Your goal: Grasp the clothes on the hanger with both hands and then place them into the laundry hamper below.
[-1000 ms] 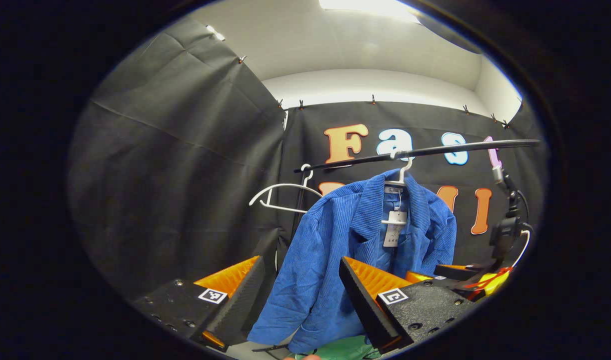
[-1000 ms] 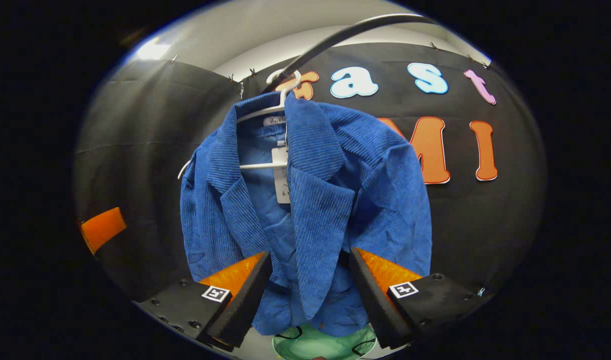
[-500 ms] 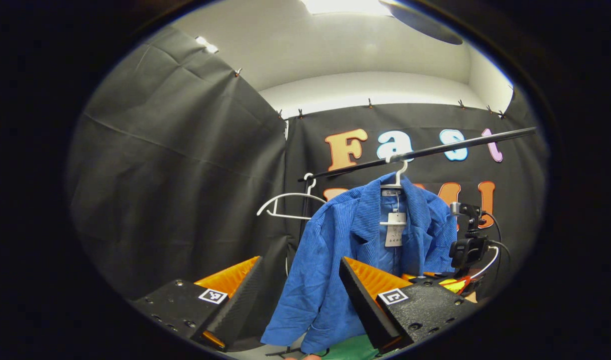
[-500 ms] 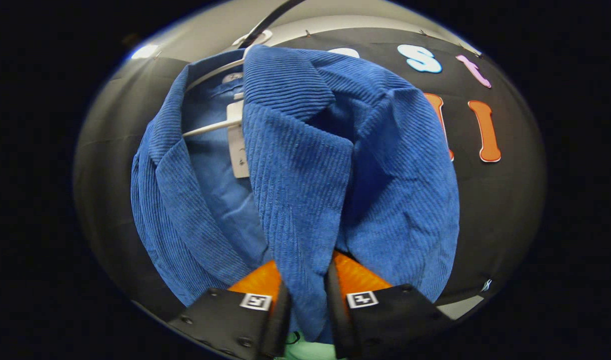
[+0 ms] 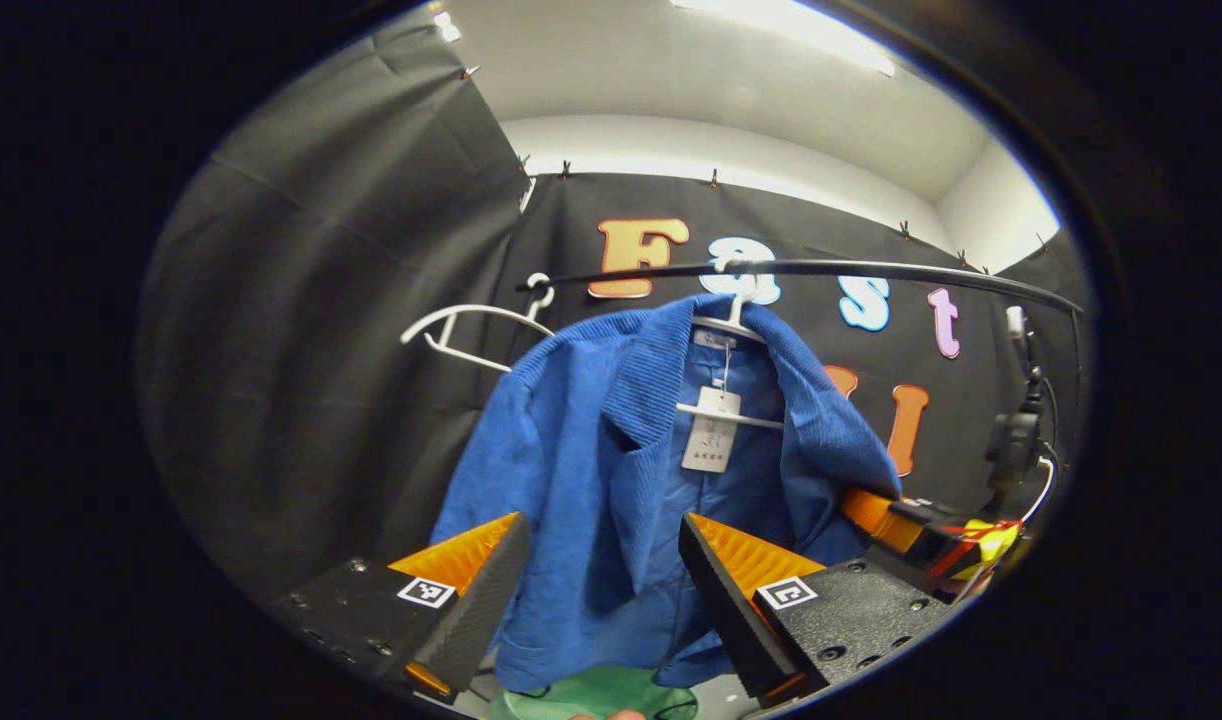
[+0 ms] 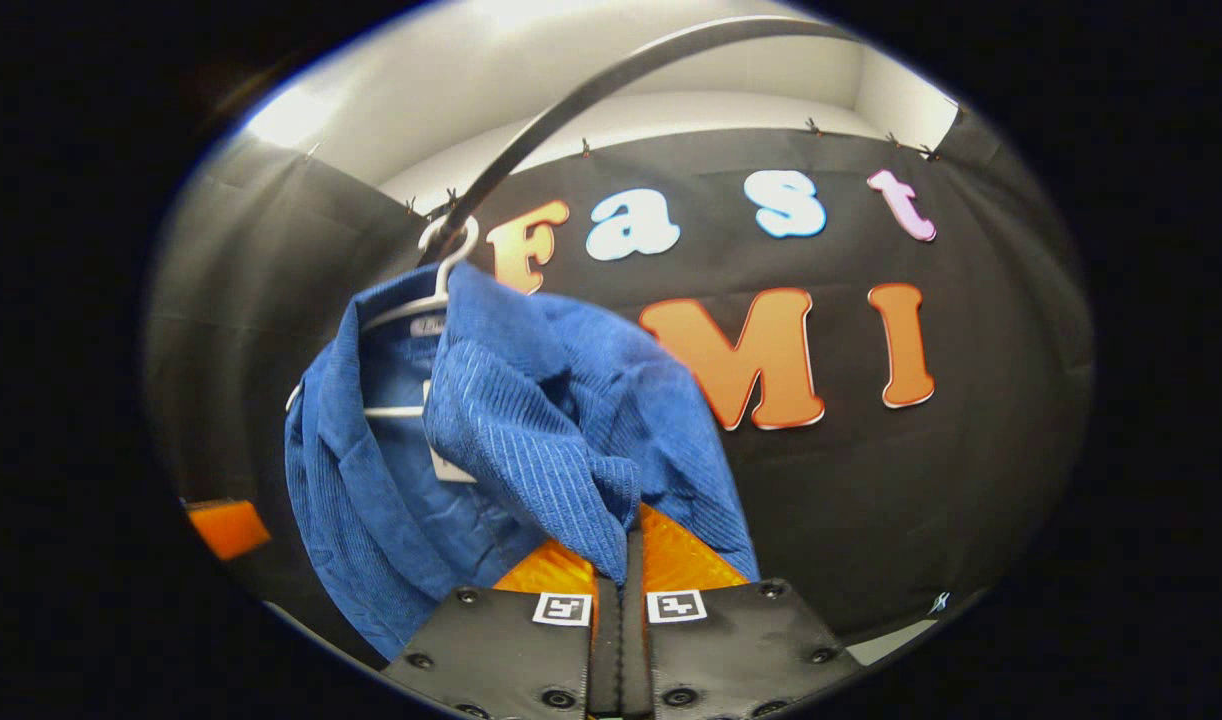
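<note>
Right gripper (image 6: 619,560) pinching blue jacket (image 5: 611,470) front edge
Left gripper (image 5: 596,590) gaping, jacket hanging at its 12 o'clock

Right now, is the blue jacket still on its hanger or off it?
On. The blue jacket hangs from the white hanger on the rail, though the right claw pinches its front edge.

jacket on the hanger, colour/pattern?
Blue jacket, ribbed corduroy texture; clearest in the left gripper view.
</note>
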{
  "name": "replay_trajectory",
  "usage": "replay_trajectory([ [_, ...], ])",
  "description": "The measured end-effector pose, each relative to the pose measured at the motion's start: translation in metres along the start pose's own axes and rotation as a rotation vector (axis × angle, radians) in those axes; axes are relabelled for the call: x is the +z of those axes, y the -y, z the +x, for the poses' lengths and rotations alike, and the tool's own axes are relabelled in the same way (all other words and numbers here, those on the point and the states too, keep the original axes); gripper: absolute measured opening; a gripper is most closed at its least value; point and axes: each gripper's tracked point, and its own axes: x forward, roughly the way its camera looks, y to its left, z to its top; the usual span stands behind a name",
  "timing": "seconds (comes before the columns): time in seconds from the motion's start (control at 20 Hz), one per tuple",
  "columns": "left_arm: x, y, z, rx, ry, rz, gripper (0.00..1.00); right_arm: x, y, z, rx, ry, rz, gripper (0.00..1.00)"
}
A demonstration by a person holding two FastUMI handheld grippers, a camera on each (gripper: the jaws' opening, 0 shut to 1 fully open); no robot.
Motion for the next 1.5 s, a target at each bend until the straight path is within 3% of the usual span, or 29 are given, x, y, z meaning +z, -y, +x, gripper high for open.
replay_trajectory([
  [0.05, -0.006, 0.008, 0.012, -0.021, -0.014, -0.021, 0.95, 0.013, 0.006, -0.006, -0.004, 0.023, 0.007, 0.01],
  [0.1, -0.012, 0.014, 0.025, -0.032, -0.023, -0.038, 0.98, 0.030, 0.010, -0.012, -0.008, 0.052, 0.013, 0.01],
  [0.15, -0.017, 0.019, 0.037, -0.036, -0.030, -0.052, 0.95, 0.046, 0.014, -0.018, -0.012, 0.086, 0.012, 0.07],
  [0.2, -0.024, 0.024, 0.047, -0.034, -0.033, -0.063, 0.99, 0.062, 0.017, -0.026, -0.013, 0.120, 0.001, 0.07],
  [0.3, -0.038, 0.030, 0.075, -0.014, -0.039, -0.072, 0.91, 0.084, 0.016, -0.036, -0.004, 0.162, -0.037, 0.07],
  [0.35, -0.046, 0.034, 0.089, -0.008, -0.058, -0.074, 0.95, 0.091, 0.013, -0.042, 0.006, 0.170, -0.054, 0.07],
  [0.4, -0.053, 0.036, 0.102, 0.007, -0.074, -0.076, 0.95, 0.098, 0.011, -0.050, 0.015, 0.179, -0.064, 0.01],
  [0.45, -0.055, 0.034, 0.112, 0.035, -0.075, -0.084, 0.95, 0.105, 0.007, -0.054, 0.026, 0.190, -0.070, 0.07],
  [0.5, -0.054, 0.028, 0.119, 0.070, -0.062, -0.093, 0.95, 0.111, 0.005, -0.060, 0.034, 0.200, -0.074, 0.07],
  [0.55, -0.051, 0.020, 0.125, 0.109, -0.041, -0.100, 0.99, 0.114, 0.004, -0.064, 0.040, 0.205, -0.074, 0.01],
  [0.6, -0.050, 0.013, 0.130, 0.142, -0.024, -0.102, 0.91, 0.116, 0.003, -0.067, 0.045, 0.206, -0.073, 0.07],
  [0.65, -0.050, 0.008, 0.133, 0.160, -0.011, -0.098, 0.95, 0.117, 0.003, -0.070, 0.048, 0.205, -0.070, 0.13],
  [0.7, -0.050, 0.007, 0.135, 0.154, -0.005, -0.087, 0.95, 0.117, 0.003, -0.069, 0.052, 0.204, -0.068, 0.07],
  [0.75, -0.052, 0.003, 0.135, 0.151, -0.011, -0.066, 0.94, 0.117, 0.003, -0.068, 0.054, 0.204, -0.071, 0.13],
  [0.8, -0.054, -0.002, 0.134, 0.148, -0.025, -0.049, 0.80, 0.116, 0.003, -0.067, 0.054, 0.202, -0.074, 0.07],
  [1.05, -0.032, -0.041, 0.104, 0.135, -0.001, 0.037, 0.08, 0.111, 0.006, -0.062, 0.048, 0.194, -0.060, 0.07],
  [1.2, 0.007, -0.064, 0.078, 0.169, 0.076, 0.145, 0.03, 0.108, 0.013, -0.056, 0.019, 0.202, -0.077, 0.01],
  [1.25, 0.026, -0.076, 0.070, 0.208, 0.110, 0.203, 0.03, 0.107, 0.016, -0.053, 0.009, 0.203, -0.087, 0.01],
  [1.3, 0.047, -0.091, 0.062, 0.269, 0.143, 0.269, 0.03, 0.105, 0.017, -0.053, 0.002, 0.201, -0.091, 0.13],
  [1.35, 0.071, -0.106, 0.055, 0.329, 0.183, 0.325, 0.03, 0.105, 0.018, -0.053, -0.002, 0.200, -0.089, 0.07],
  [1.5, 0.138, -0.131, 0.055, 0.410, 0.294, 0.373, 0.06, 0.107, 0.018, -0.052, -0.008, 0.205, -0.069, 0.07],
])
